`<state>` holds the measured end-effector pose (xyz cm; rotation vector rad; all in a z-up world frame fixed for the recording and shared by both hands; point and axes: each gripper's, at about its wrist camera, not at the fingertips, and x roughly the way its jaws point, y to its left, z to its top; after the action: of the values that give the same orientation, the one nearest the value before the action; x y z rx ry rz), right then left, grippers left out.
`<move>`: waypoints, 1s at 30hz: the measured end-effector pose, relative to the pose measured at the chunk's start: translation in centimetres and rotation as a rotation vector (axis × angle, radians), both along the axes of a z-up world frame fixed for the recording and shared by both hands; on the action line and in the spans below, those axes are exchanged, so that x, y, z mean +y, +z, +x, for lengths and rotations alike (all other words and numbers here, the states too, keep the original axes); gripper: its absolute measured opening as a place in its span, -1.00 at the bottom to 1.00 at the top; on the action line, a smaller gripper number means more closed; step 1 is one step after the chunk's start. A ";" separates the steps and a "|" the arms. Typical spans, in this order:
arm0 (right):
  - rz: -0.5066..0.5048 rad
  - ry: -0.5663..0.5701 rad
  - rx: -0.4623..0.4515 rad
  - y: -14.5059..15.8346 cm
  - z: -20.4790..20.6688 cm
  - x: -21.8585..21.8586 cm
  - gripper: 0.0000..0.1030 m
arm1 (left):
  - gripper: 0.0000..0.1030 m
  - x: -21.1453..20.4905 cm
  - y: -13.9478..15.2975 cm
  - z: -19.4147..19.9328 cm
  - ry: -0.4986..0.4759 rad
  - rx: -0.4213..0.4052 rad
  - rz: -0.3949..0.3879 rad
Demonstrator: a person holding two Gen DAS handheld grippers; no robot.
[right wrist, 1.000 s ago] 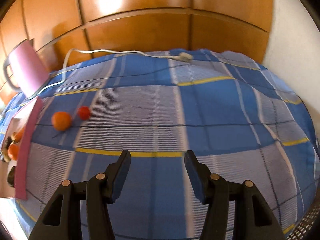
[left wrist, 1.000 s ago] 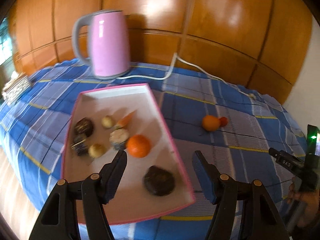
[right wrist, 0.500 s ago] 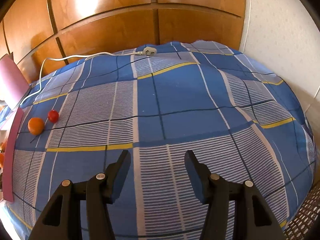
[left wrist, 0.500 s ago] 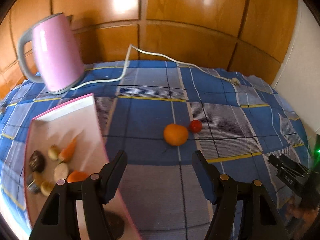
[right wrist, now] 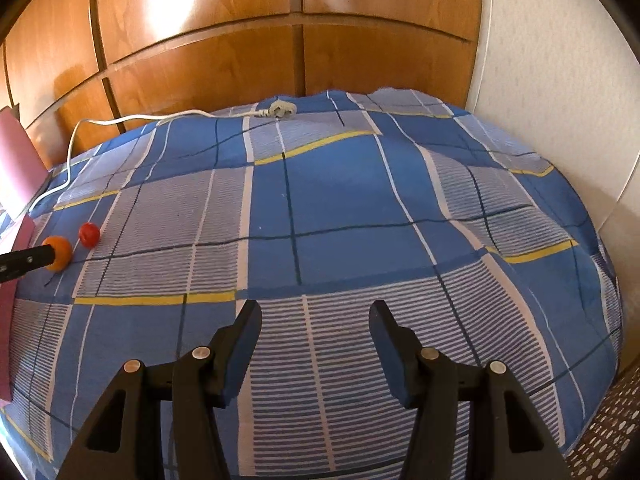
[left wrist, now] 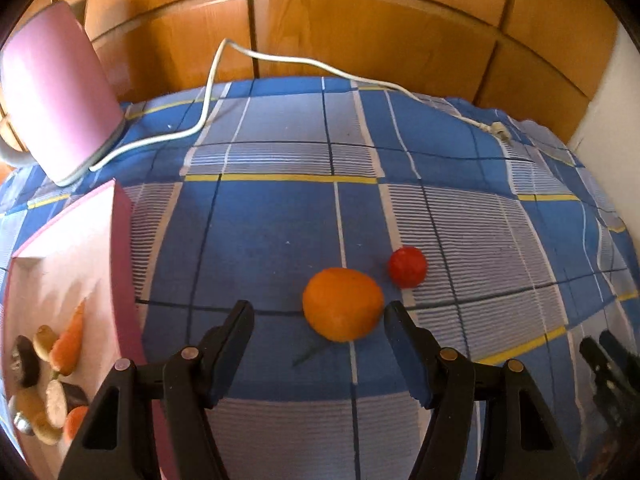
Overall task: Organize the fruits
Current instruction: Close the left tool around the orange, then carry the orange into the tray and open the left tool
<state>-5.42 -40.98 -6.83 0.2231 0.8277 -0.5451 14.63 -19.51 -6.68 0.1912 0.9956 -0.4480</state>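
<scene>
Surface: bed (right wrist: 340, 200) under a blue plaid cover with white and yellow lines, wooden panelling (left wrist: 360, 32) behind it.
Left tongs (left wrist: 318, 322): jaws apart, nothing pinched; tilted down over the cover, with the orange just ahead of the tips and nearer the right-hand finger.
Orange (left wrist: 342, 304): sits on the cover, loose, not touched by either finger as far as the left wrist view shows. In the right wrist view one dark finger of the left tongs crosses in front of it.
Small red fruit (left wrist: 407, 267): on the cover just beyond and to the right of the orange; close to it, contact between the two not clear.
Pink tray (left wrist: 120, 248): at the left edge, on the cover, well apart from the two loose fruits. Holds a carrot (left wrist: 70, 340), another orange piece, pale round slices and some dark items; those are blurred.
Pink kettle (left wrist: 56, 96): far left, behind the tray, its white cord (left wrist: 208, 92) trailing across the cover to a plug (right wrist: 280, 110) near the panelling.
Right tongs (right wrist: 316, 320): jaws part-way apart, empty, held over bare plaid well to the right of the fruit.
</scene>
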 end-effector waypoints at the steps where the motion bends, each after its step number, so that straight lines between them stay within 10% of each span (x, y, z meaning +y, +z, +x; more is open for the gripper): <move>1: 0.003 -0.001 0.003 -0.2 0.0 -0.1 0.10 | 0.32 -0.1 -0.3 0.3 -0.003 0.014 -0.013; 5: 0.012 -0.001 0.020 -0.8 0.1 -0.1 0.10 | -0.20 -0.5 -0.8 0.3 -0.022 0.037 -0.052; 30: -0.015 0.005 0.018 -1.2 0.3 -0.1 0.14 | -0.22 9.2 6.5 -6.2 0.108 -0.137 -0.212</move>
<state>-5.17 -41.03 -8.01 0.2022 0.8410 -0.5489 8.44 -10.27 -0.18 -0.0223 0.8133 -0.4324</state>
